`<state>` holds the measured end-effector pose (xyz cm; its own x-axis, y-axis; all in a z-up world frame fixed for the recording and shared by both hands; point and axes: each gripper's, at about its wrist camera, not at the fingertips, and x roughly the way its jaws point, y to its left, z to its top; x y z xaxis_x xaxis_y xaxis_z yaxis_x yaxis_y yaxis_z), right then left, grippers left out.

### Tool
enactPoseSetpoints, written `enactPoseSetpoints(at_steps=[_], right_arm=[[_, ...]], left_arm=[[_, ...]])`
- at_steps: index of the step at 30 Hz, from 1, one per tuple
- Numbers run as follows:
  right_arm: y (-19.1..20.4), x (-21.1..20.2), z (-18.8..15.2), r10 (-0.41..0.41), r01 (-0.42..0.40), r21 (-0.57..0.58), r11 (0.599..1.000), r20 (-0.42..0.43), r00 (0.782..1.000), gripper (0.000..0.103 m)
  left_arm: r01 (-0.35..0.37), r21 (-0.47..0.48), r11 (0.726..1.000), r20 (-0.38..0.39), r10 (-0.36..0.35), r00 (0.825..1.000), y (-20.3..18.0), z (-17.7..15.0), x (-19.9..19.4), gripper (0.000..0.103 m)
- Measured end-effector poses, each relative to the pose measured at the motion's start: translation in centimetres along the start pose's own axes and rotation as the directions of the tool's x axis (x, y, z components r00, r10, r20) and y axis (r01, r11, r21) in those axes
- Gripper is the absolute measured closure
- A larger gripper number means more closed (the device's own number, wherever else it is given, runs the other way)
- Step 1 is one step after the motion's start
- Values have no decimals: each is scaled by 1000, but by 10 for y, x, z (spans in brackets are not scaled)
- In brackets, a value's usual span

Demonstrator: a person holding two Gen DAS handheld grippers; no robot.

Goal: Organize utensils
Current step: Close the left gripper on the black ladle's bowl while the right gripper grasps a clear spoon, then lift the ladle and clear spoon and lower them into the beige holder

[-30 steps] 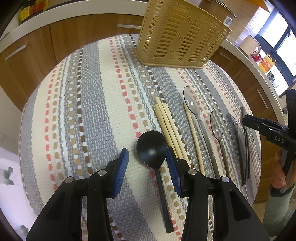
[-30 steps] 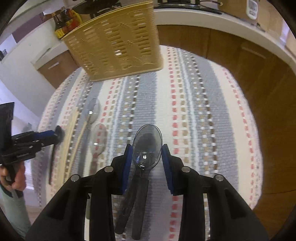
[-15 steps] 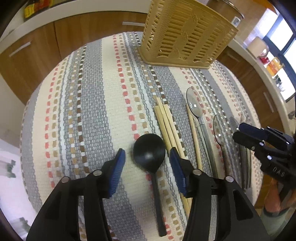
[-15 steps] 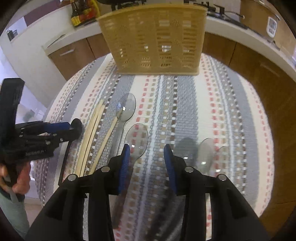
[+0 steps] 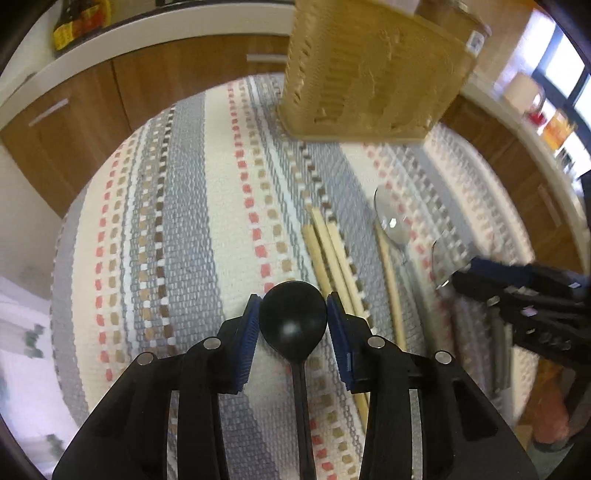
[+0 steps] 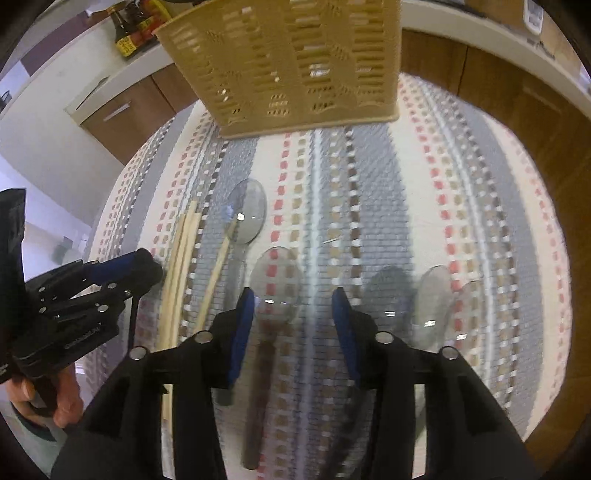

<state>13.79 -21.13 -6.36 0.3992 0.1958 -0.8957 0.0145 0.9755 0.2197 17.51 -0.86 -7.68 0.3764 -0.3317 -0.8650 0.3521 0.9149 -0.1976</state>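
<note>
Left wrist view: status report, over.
Left gripper just closed onto black spoon bowl. Right gripper opening, empty, over clear spoons. Basket path unobstructed.

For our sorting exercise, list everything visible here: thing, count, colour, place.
table cloth: one, cream and grey stripes with red and brown dashes, under everything
basket: one, beige slotted plastic, far end of cloth
chopsticks: four, pale wood, three together, one apart, right of the black spoon
black spoon: one, on cloth
clear spoons: about five, clear or smoky, in a row on the cloth; blurred
cabinets: brown wood, white counter, around the table
sauce bottles: a few, dark, on counter
left gripper: black, blue pads, just closed on the black spoon's bowl
right gripper: black, blue pads, just opening, gripping nothing
hand: one, holding left gripper
</note>
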Motion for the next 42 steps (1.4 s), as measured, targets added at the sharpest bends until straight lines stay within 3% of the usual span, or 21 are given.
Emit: enactPoseSetpoints(at_steps=[13, 15, 16, 23, 25, 27, 34, 36, 42], right_arm=[[17, 22, 19, -101, 103, 45, 994, -52, 994, 61], [20, 24, 21, -124, 126, 28, 992, -55, 991, 74], [23, 24, 21, -148, 149, 15, 989, -54, 987, 74], [21, 0, 12, -117, 117, 11, 993, 26, 993, 74], [24, -25, 12, -88, 89, -3, 996, 102, 991, 75], [26, -50, 12, -78, 82, -17, 997, 176, 981, 75], [28, -135, 43, -57, 78, -29, 997, 450, 891, 75], [26, -147, 63, -58, 80, -24, 996, 500, 864, 75], [11, -171, 117, -58, 69, 3, 998, 577, 814, 75]], left_arm=[[25, -15, 1000, 86, -23, 996, 6, 5, -23, 69], [24, -17, 1000, 93, -22, 995, 7, 8, -23, 69], [19, -20, 1000, 102, -17, 995, 8, 9, -26, 69], [31, -26, 999, 213, -25, 977, 4, 16, -58, 69], [46, -16, 999, 271, -40, 962, -1, 22, -76, 69], [62, -5, 998, 349, -56, 936, -7, 32, -100, 69], [94, 4, 996, 558, -81, 826, -24, 86, -159, 69], [90, -7, 996, 613, -67, 787, -27, 107, -168, 69], [80, -15, 997, 686, -48, 726, -33, 163, -165, 69]])
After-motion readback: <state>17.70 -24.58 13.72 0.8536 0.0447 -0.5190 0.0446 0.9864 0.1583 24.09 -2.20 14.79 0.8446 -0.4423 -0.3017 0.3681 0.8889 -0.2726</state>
